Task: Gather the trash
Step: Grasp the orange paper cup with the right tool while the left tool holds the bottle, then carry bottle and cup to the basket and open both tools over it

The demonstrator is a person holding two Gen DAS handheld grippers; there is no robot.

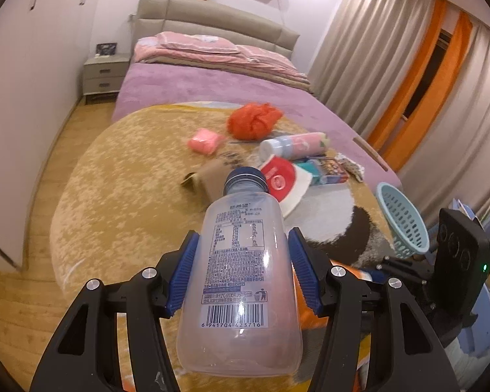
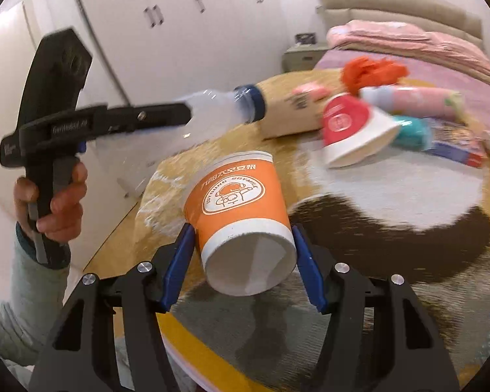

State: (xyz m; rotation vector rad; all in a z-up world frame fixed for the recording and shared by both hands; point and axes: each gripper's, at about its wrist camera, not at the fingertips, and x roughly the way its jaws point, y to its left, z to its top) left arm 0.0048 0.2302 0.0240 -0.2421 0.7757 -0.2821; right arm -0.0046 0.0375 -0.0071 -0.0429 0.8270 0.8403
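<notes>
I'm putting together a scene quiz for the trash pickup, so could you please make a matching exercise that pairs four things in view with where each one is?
Things:
1. clear plastic bottle
2. orange paper cup
3. red and white cup
4. light blue basket

Places:
A. on its side among the litter on the rug
B. between the pads of the right gripper
C. at the rug's right edge, tipped over
D. clamped in the left gripper

Pairs: 1-D, 2-B, 3-A, 4-C
</notes>
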